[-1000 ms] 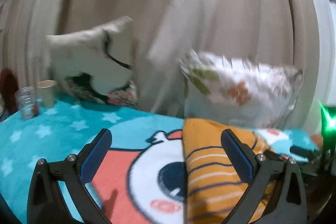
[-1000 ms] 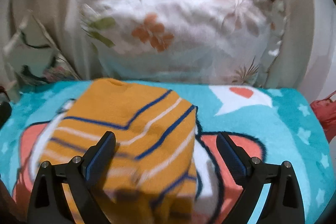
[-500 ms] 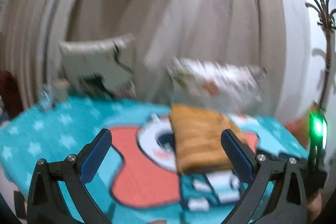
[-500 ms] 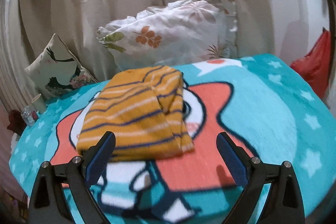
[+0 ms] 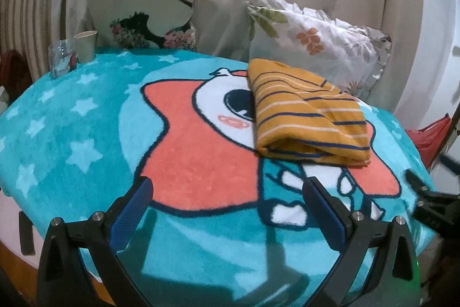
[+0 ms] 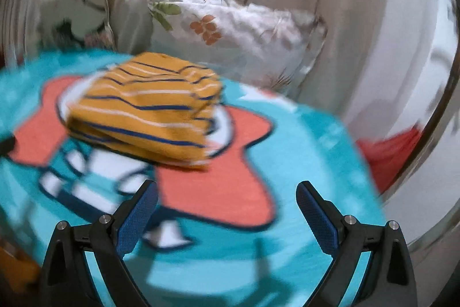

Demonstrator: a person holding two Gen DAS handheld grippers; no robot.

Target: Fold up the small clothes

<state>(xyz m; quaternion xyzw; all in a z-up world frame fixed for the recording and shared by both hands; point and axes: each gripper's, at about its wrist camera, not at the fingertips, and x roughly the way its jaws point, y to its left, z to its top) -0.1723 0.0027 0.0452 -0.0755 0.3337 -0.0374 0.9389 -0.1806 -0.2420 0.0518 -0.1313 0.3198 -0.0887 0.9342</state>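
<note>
A folded orange garment with navy and white stripes (image 5: 304, 117) lies on the teal cartoon blanket (image 5: 86, 134), near its far right side; it also shows in the right wrist view (image 6: 149, 108). My left gripper (image 5: 227, 200) is open and empty, held back over the blanket's near edge, well short of the garment. My right gripper (image 6: 227, 203) is open and empty, also short of the garment, over the blanket (image 6: 316, 151). The right gripper's dark body shows at the right edge of the left wrist view (image 5: 431, 206).
A floral white pillow (image 5: 316, 39) and a crane-print cushion (image 5: 143, 5) lean on the beige curtain behind. A paper cup (image 5: 85, 45) and a glass jar (image 5: 60, 59) stand at the far left. A red item (image 5: 431, 134) lies at the right.
Both grippers have pulled back and away from the folded garment, which now lies farther off. Both stayed open. The right wrist view is blurred by motion.
</note>
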